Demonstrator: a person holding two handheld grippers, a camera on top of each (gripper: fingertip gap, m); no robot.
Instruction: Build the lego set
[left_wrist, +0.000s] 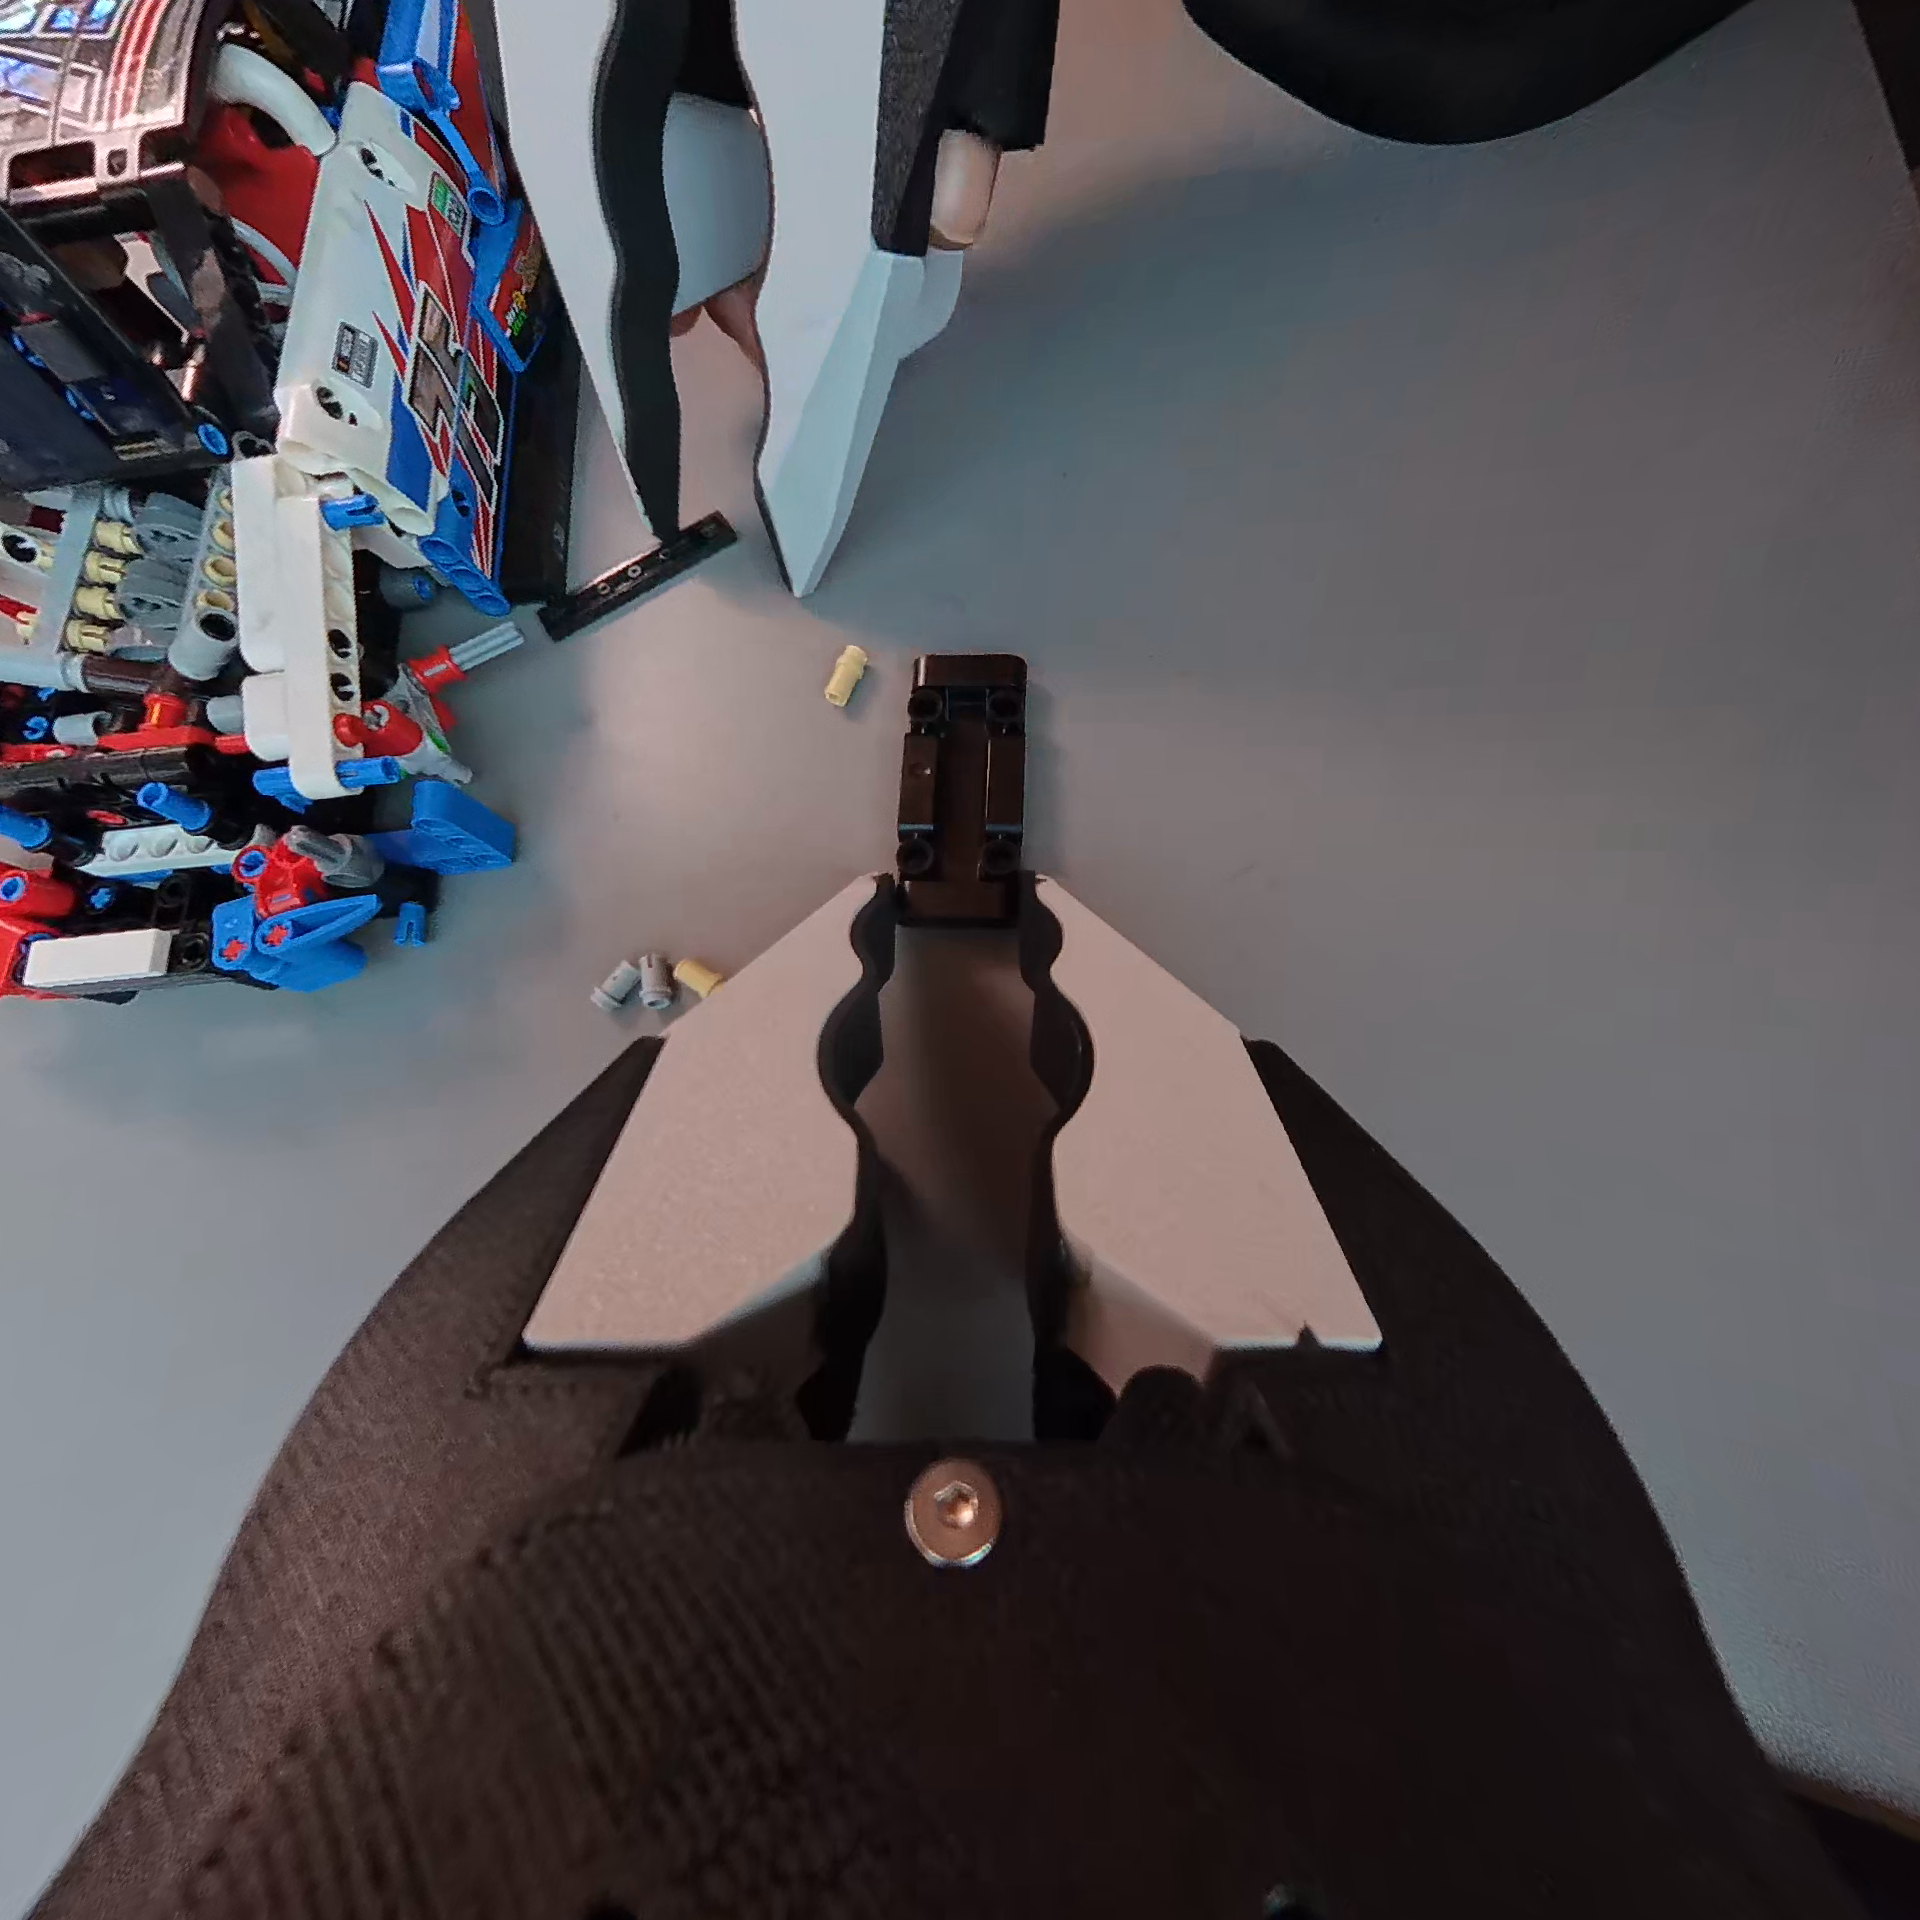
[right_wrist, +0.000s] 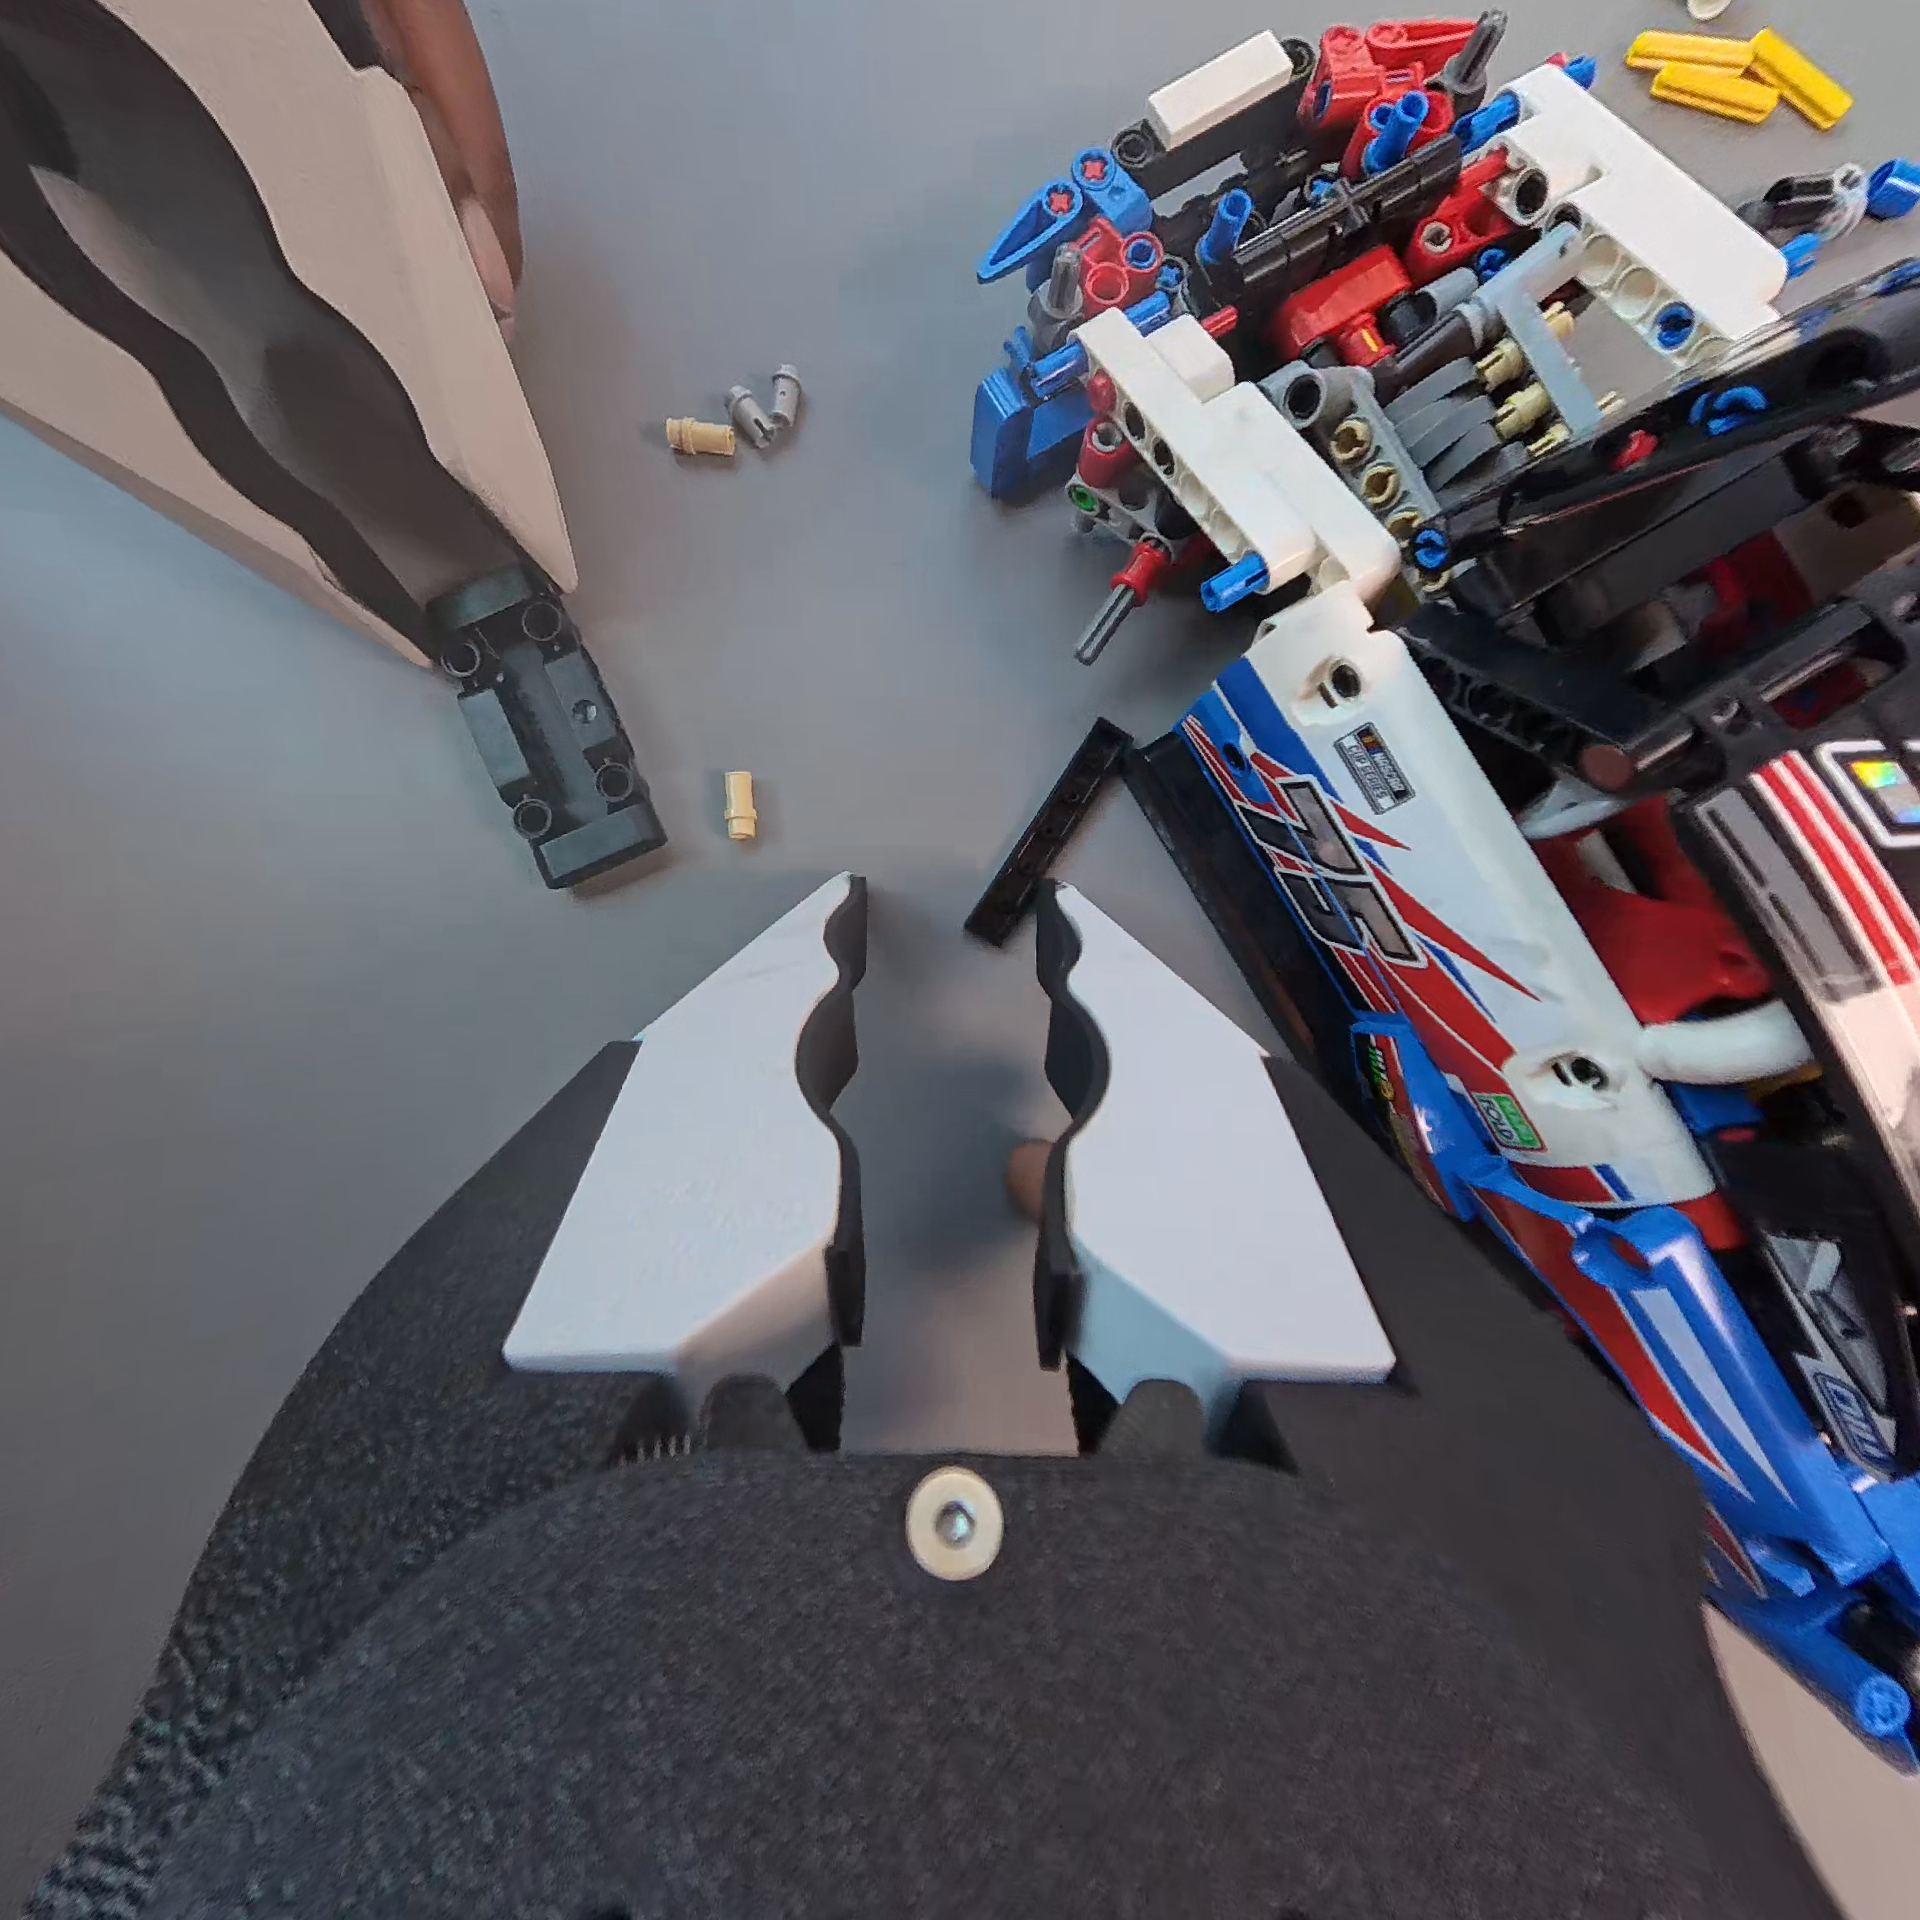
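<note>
My left tool (left_wrist: 961, 883) sits clamped on the near end of a black lego block (left_wrist: 964, 774), its long axis running straight out from the tips, far end resting on the grey counter (left_wrist: 1455, 727). Right tool (right_wrist: 951, 899) is spread apart w/ nothing between the tips, and sits just short of a thin black beam (right_wrist: 1049, 831) flat on the counter. That beam lies a touch right of the tool's centre line, long axis angled up-right toward the car, so the right tool is clearly nearer to it than the left; I judge a slight shift right would straddle it. Between the two, a loose tan pin (right_wrist: 739, 802) lies beside the block. Further out, three small pins (right_wrist: 743, 416), tan and grey, cluster together. Beyond, the part-built red, white & blue lego car (right_wrist: 1455, 727) fills the far side.
</note>
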